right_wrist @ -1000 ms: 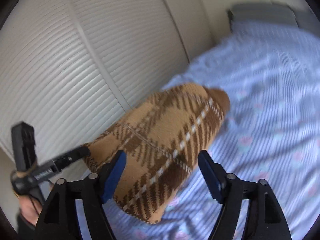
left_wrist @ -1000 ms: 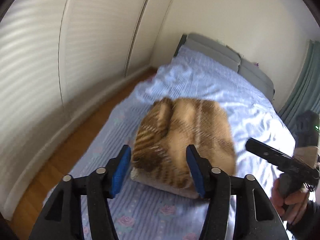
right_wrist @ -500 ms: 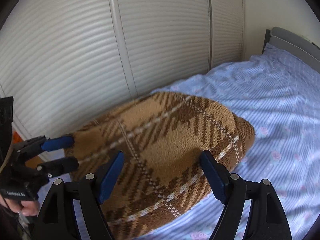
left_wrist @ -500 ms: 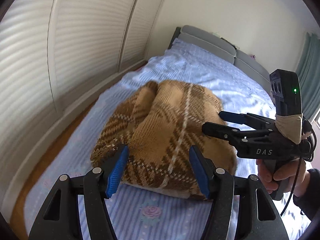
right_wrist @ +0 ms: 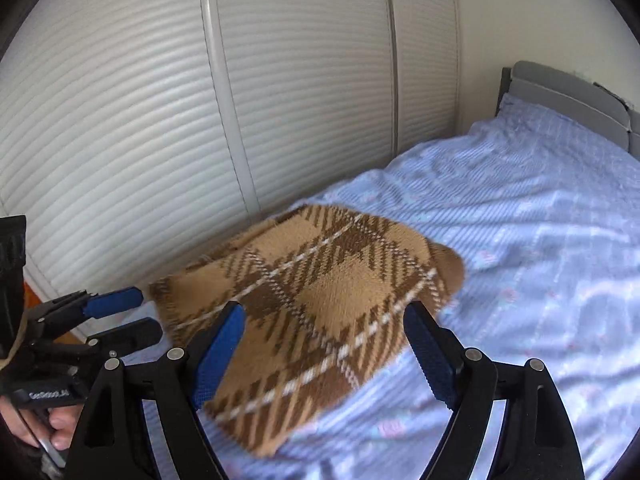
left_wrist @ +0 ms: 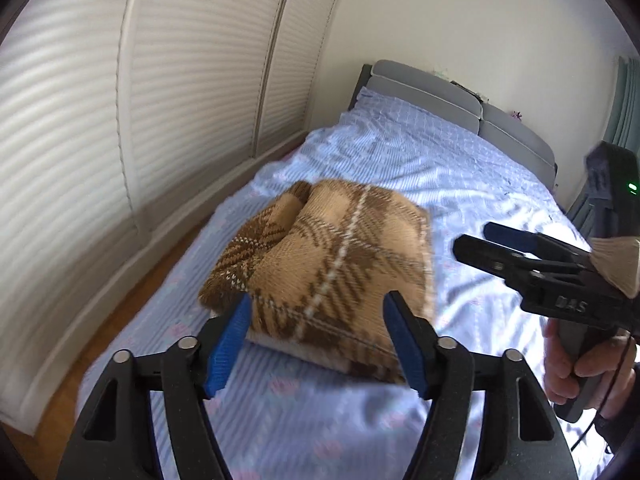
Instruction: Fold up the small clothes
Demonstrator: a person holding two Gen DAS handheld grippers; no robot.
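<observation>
A brown and tan plaid knitted garment [left_wrist: 332,268] lies folded in a thick bundle on the bed; it also shows in the right wrist view [right_wrist: 320,312]. My left gripper [left_wrist: 320,340] is open and empty, just in front of the bundle's near edge. My right gripper [right_wrist: 324,352] is open and empty, hovering over the bundle's near side. In the left wrist view the right gripper [left_wrist: 472,238] sits to the right of the garment, apart from it. In the right wrist view the left gripper [right_wrist: 132,314] is at the garment's left corner, open.
The bed [left_wrist: 460,168] has a light blue sheet with small flowers and a grey headboard [left_wrist: 432,88]. White slatted wardrobe doors [right_wrist: 200,120] run along the left side. A strip of wooden floor [left_wrist: 132,300] lies between bed and doors. A green curtain [left_wrist: 624,96] hangs at far right.
Both grippers have pulled back from the garment. The right gripper, which was over the bundle, now sits to its right. The garment lies flatter on the bed.
</observation>
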